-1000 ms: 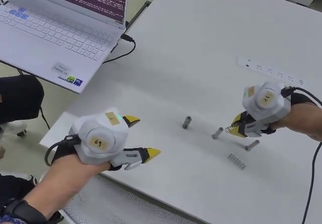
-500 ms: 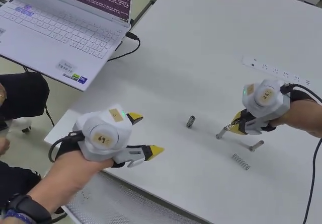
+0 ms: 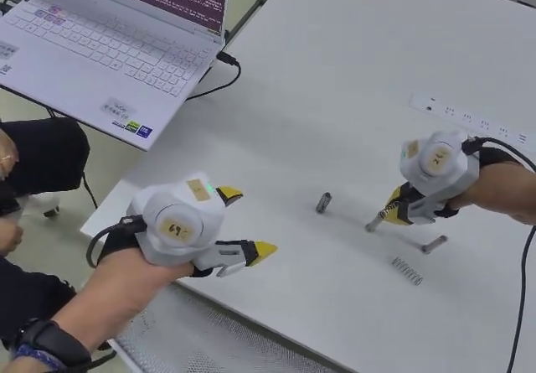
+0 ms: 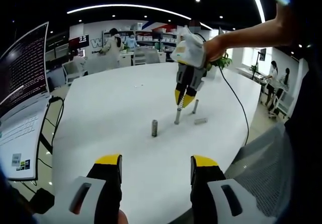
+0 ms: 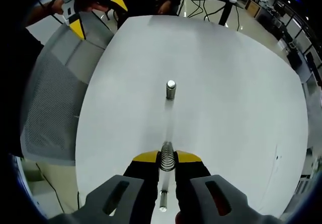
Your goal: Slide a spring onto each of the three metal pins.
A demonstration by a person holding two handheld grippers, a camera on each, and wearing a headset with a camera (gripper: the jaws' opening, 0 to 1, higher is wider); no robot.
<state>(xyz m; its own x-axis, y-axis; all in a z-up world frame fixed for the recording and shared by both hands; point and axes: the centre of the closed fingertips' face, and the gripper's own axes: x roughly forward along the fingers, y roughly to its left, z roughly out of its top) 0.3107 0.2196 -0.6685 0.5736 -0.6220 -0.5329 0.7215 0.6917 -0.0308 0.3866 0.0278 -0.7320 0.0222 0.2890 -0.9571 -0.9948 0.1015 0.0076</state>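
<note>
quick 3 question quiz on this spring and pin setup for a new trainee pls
1. True or false: the left gripper has its jaws shut.
2. Multiple choice: what is the right gripper holding between its jaws? A) a spring B) a screwdriver C) a battery
3. Fill in: the loose spring lies on the table nearer to the ___ gripper.

Key: 1 false, the jaws stand open; 2 A; 3 right.

Bright, even overhead light, soft shadows
</note>
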